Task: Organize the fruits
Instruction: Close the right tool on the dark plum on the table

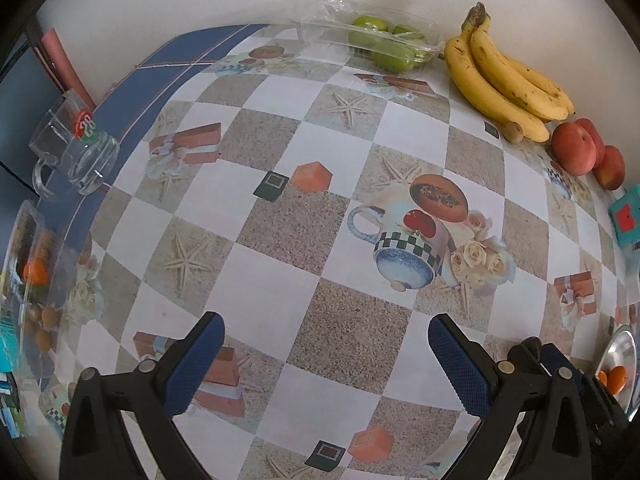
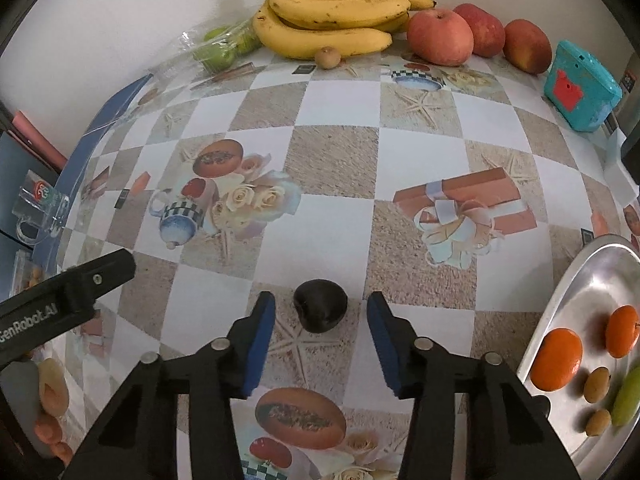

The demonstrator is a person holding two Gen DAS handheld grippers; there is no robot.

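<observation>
A dark, nearly black round fruit lies on the patterned tablecloth between the fingers of my right gripper. The blue pads stand apart from it on both sides, so the gripper is open. My left gripper hangs open over bare cloth with nothing between its fingers; its black body shows at the left of the right wrist view. A metal tray at the right holds two oranges, small brown fruits and a green one.
Along the back wall lie bananas, red apples, a small brown fruit and a clear box of green fruits. A teal box stands back right. A glass mug sits at the left table edge.
</observation>
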